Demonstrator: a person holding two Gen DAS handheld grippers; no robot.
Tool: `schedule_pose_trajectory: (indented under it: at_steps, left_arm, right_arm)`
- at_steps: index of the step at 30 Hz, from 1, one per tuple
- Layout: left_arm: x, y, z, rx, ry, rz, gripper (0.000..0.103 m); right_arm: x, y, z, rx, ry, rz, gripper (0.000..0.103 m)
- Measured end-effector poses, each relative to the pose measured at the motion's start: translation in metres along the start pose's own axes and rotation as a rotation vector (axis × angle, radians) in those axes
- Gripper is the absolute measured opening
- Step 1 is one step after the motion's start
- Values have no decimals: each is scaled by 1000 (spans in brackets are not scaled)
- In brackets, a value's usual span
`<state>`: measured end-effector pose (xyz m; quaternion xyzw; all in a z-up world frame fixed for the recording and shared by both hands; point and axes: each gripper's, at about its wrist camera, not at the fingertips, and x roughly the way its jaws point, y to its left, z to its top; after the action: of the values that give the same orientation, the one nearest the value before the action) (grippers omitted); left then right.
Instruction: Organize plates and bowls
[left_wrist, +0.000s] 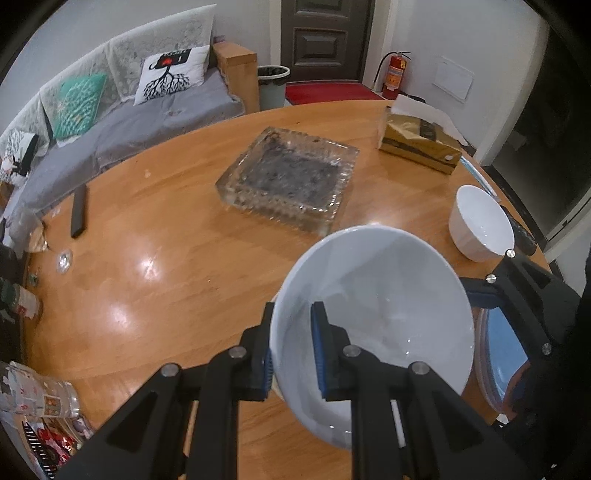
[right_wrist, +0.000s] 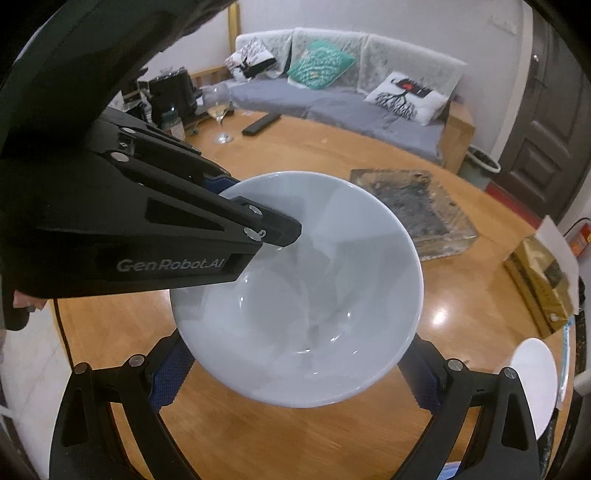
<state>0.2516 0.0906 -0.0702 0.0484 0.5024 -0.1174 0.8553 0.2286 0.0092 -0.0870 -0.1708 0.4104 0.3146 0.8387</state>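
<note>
My left gripper (left_wrist: 291, 354) is shut on the rim of a large white bowl (left_wrist: 376, 314), one pad inside and one outside. It holds the bowl tilted above the round wooden table (left_wrist: 166, 258). In the right wrist view the same bowl (right_wrist: 295, 288) fills the middle. My right gripper (right_wrist: 295, 376) stands wide open below it, the fingertips hidden under the bowl. One of its fingers (left_wrist: 517, 291) shows just right of the bowl. A small white bowl (left_wrist: 480, 221) stands upright near the table's right edge.
A square glass dish (left_wrist: 288, 181) sits mid-table, with a gold tissue box (left_wrist: 417, 144) behind it. A black remote (left_wrist: 78, 210) and a wine glass (right_wrist: 221, 114) are on the sofa side. Something blue with a pale rim (left_wrist: 506, 354) lies beneath the right gripper.
</note>
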Motion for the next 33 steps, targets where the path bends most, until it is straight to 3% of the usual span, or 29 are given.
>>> schedule_pose_trajectory:
  at_steps: [16,33]
  left_arm:
    - [25,20,-6,-33,37,-24,15]
    - [53,18,-10,-34,75,-34,15]
  right_arm:
    - [34,4,16,-30,134,13,96]
    - [39,-2,13,-31,159,13,96]
